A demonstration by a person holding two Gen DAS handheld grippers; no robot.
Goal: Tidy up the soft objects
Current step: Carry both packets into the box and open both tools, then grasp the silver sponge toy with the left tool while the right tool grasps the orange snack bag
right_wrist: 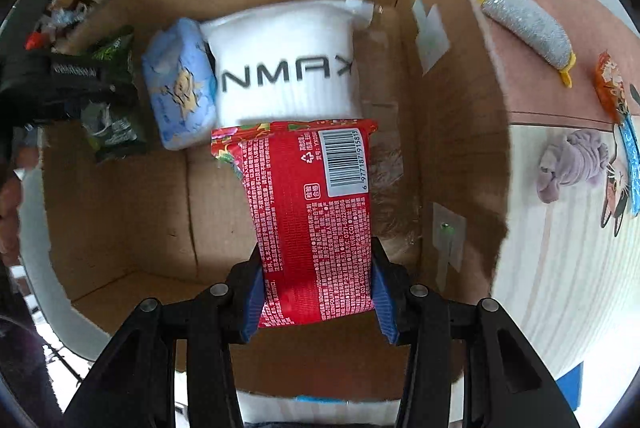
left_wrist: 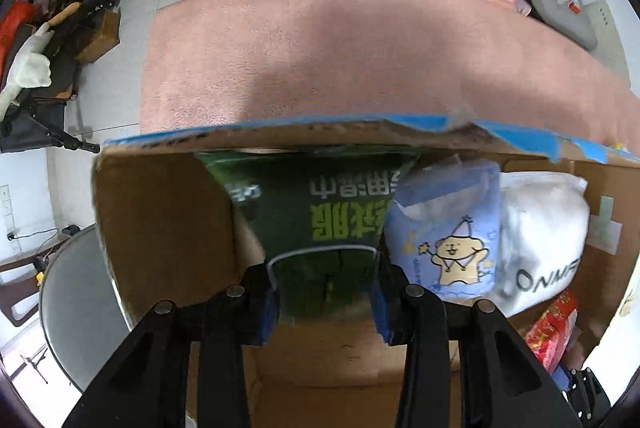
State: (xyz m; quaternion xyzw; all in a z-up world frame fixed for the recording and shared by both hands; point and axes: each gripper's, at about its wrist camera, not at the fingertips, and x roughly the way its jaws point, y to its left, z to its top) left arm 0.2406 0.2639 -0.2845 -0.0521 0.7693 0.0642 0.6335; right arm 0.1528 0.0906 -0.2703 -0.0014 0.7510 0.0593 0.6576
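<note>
The dark green plastic tissue pack (left_wrist: pixel 320 220) with pale green lettering sits inside the open brown cardboard box (left_wrist: pixel 160 228), pinched between the blue-padded fingers of the left gripper (left_wrist: pixel 325 302); it leans against the box's far wall in the left wrist view, near the left wall. Just beside it on the right stands a light blue soft pack printed with a cartoon bear (left_wrist: pixel 448 244), touching a white soft bundle with black lettering (left_wrist: pixel 544 240).

The right gripper (right_wrist: pixel 318 298) clamps a red plastic tissue pack with white print and a barcode (right_wrist: pixel 308 211) and holds it over the box floor, its far end touching the white bundle (right_wrist: pixel 284 63). The blue pack (right_wrist: pixel 180 87) lies against that bundle's left side, with the green pack (right_wrist: pixel 116 119) further left.

Outside the box's right wall, on the pink mat (right_wrist: pixel 532 27), lie a glittery silver roll with yellow ends (right_wrist: pixel 528 27), an orange packet (right_wrist: pixel 610 87) and a crumpled lilac cloth (right_wrist: pixel 572 163).
</note>
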